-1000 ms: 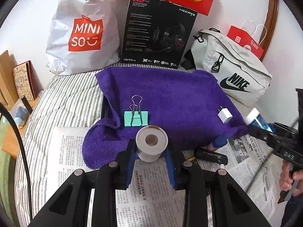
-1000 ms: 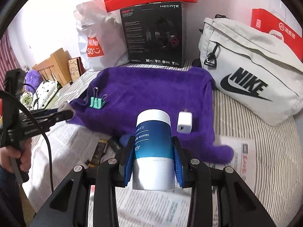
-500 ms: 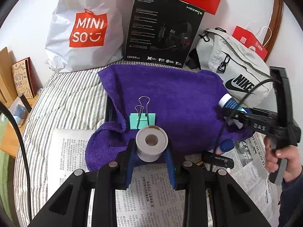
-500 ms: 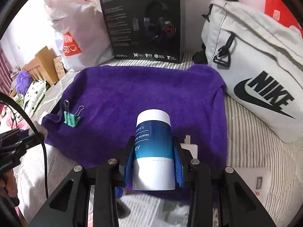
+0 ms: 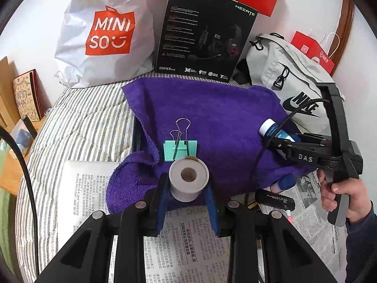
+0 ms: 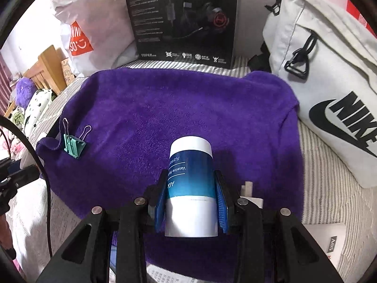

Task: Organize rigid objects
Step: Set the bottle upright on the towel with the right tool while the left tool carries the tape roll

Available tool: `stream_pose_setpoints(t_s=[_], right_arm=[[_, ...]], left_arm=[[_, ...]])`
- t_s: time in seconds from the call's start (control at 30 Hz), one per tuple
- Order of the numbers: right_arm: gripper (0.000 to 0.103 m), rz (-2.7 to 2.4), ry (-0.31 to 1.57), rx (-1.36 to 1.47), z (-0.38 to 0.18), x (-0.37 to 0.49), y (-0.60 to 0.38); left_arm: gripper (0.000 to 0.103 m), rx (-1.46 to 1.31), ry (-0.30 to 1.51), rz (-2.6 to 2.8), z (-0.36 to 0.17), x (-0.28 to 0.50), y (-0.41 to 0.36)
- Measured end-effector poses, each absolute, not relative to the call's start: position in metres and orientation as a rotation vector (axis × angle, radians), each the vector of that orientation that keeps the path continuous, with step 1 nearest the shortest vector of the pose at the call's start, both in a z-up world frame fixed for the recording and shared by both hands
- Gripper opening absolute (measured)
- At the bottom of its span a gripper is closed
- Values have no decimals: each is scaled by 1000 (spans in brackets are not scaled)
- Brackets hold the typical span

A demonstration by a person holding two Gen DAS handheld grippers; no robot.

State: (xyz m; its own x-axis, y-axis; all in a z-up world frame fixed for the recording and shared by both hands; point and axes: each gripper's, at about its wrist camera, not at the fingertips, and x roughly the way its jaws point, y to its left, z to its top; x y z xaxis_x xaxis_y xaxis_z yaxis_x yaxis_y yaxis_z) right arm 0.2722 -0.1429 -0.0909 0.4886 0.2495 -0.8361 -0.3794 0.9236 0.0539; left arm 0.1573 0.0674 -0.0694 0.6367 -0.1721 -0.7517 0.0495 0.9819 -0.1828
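My left gripper (image 5: 188,188) is shut on a white tape roll (image 5: 188,180), held over the near edge of the purple towel (image 5: 212,113). A teal binder clip (image 5: 180,148) lies on the towel just beyond the roll; it also shows in the right wrist view (image 6: 74,145). My right gripper (image 6: 190,184) is shut on a blue-and-white Vaseline tube (image 6: 190,181), held low over the towel (image 6: 176,108). The right gripper also shows in the left wrist view (image 5: 304,151), over the towel's right side. A white charger plug (image 6: 251,192) lies partly hidden beside the right finger.
Newspaper (image 5: 179,247) covers the striped bed in front. A black pen-like case (image 5: 274,199) and a blue-capped item (image 5: 285,181) lie on it at right. A Miniso bag (image 5: 103,33), black headset box (image 5: 205,33) and grey Nike bag (image 5: 289,89) line the back.
My right gripper has carried the tube forward and left over the towel, past the white charger plug. My left gripper has moved slightly closer to the towel with the tape roll.
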Motion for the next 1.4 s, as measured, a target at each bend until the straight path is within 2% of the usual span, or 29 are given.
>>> stream_pose_setpoints(t_s=[0.5, 0.6, 0.73, 1.4], right_arm=[[37, 396, 964, -203, -96, 267, -137], [39, 406, 969, -203, -96, 266, -137], [50, 434, 985, -211, -96, 263, -137], [53, 403, 985, -107, -73, 226, -193]], left_arm=[[29, -148, 880, -139, -68, 157, 70], [29, -153, 883, -140, -68, 156, 70], [29, -144, 886, -135, -68, 157, 70], [29, -123, 920, -125, -74, 196, 55]])
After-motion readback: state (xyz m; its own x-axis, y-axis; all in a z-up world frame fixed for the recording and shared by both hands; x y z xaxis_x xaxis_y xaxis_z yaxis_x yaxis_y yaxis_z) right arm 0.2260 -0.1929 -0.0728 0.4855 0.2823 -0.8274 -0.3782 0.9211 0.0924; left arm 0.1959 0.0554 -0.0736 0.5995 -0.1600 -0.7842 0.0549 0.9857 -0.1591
